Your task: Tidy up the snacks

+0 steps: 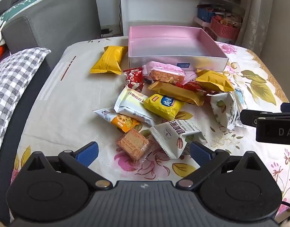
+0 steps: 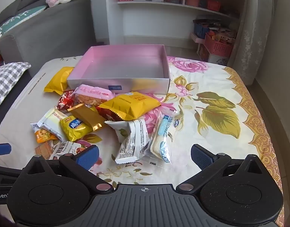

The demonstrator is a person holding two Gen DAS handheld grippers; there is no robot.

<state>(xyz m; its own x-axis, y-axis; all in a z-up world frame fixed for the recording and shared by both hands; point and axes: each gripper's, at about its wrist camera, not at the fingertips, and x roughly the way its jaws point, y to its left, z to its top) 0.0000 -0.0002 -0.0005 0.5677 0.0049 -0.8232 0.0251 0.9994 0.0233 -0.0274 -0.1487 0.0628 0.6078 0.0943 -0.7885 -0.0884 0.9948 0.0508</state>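
Note:
A pink-lined box [image 1: 175, 60] [image 2: 118, 84] with nothing in it stands at the far side of the floral tablecloth. Just in front of it lies a loose pile of several wrapped snacks. My left gripper [image 1: 144, 154] is open above the pile's near edge, with a clear-wrapped cracker [image 1: 133, 144] and a white pecan packet [image 1: 173, 136] lying between its blue pads, untouched. My right gripper [image 2: 144, 156] is open too. A white packet [image 2: 131, 140] and a blue-and-white packet [image 2: 164, 138] lie just ahead of it. One yellow packet [image 1: 109, 59] [image 2: 58, 81] lies apart, left of the box.
A grey sofa [image 1: 50, 22] and a checked pillow [image 1: 14, 75] border the table on the left. White shelves [image 2: 164, 9] and a red basket [image 2: 218, 47] stand behind it. The cloth right of the pile [image 2: 220, 113] is bare. The right gripper's black body [image 1: 273, 124] juts in at the right.

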